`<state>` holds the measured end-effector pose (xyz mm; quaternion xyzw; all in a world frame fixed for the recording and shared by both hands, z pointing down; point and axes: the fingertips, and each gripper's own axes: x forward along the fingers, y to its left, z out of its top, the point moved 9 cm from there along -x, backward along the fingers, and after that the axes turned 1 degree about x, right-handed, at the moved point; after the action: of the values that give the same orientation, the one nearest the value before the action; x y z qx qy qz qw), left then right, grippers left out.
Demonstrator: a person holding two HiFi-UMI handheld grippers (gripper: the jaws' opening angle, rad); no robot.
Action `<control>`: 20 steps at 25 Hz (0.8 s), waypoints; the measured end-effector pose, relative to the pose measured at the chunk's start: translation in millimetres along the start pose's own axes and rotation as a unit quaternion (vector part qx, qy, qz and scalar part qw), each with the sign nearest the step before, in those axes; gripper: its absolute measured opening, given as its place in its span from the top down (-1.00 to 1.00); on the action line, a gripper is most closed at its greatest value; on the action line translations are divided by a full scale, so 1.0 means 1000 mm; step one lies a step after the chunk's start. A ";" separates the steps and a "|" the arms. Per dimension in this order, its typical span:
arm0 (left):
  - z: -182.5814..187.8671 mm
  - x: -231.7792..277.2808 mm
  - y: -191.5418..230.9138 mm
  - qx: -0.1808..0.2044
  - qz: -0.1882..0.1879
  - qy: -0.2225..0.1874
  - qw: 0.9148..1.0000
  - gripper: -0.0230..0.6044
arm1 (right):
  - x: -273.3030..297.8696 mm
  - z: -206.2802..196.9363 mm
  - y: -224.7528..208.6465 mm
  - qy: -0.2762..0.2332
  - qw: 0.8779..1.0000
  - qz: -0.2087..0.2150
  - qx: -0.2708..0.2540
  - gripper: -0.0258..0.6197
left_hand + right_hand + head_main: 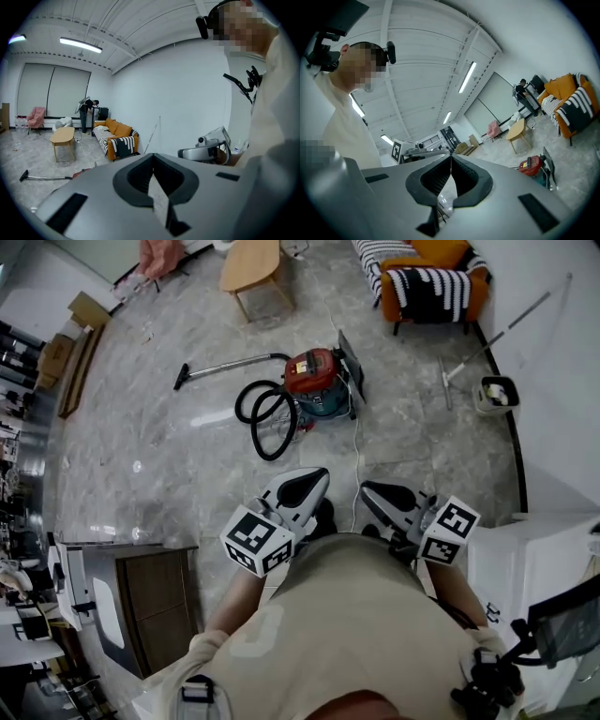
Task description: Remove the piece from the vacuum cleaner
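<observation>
The vacuum cleaner (314, 381) is a red and teal canister standing on the grey floor well ahead of me, with a black hose (267, 418) coiled at its left and a metal wand (225, 367) lying further left. In the right gripper view the vacuum cleaner (532, 165) is small and far off. My left gripper (309, 476) and right gripper (370, 488) are held close to my body, side by side, far short of the vacuum. Both are shut with nothing between the jaws, as the left gripper (153, 164) and right gripper (451, 161) views show.
A white cable (356, 456) runs along the floor from the vacuum toward me. A wooden table (251, 263) and an orange sofa (427, 277) stand beyond it. A mop bucket (495, 395) sits at the right wall, a dark cabinet (155, 601) at my left. A person (86, 112) stands far back.
</observation>
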<state>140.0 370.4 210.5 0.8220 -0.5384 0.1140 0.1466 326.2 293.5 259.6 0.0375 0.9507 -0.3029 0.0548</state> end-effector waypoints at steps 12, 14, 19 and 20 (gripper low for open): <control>-0.011 -0.024 0.075 -0.044 0.015 -0.043 0.998 0.92 | 0.074 0.004 -0.010 0.092 0.994 -0.037 -0.052 0.91; -0.014 -0.033 0.094 -0.058 0.018 -0.051 0.997 0.92 | 0.098 0.004 -0.007 0.121 0.989 -0.037 -0.078 0.91; -0.017 -0.050 0.145 -0.072 0.027 -0.063 0.995 0.92 | 0.158 0.000 0.001 0.189 0.969 -0.045 -0.156 0.91; -0.018 -0.052 0.155 -0.071 0.031 -0.061 0.995 0.92 | 0.168 -0.001 0.001 0.199 0.964 -0.050 -0.167 0.92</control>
<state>-23.6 363.2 227.9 0.7977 -0.5784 0.0292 0.1679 159.4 302.0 238.5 0.0400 0.9802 -0.1285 -0.1450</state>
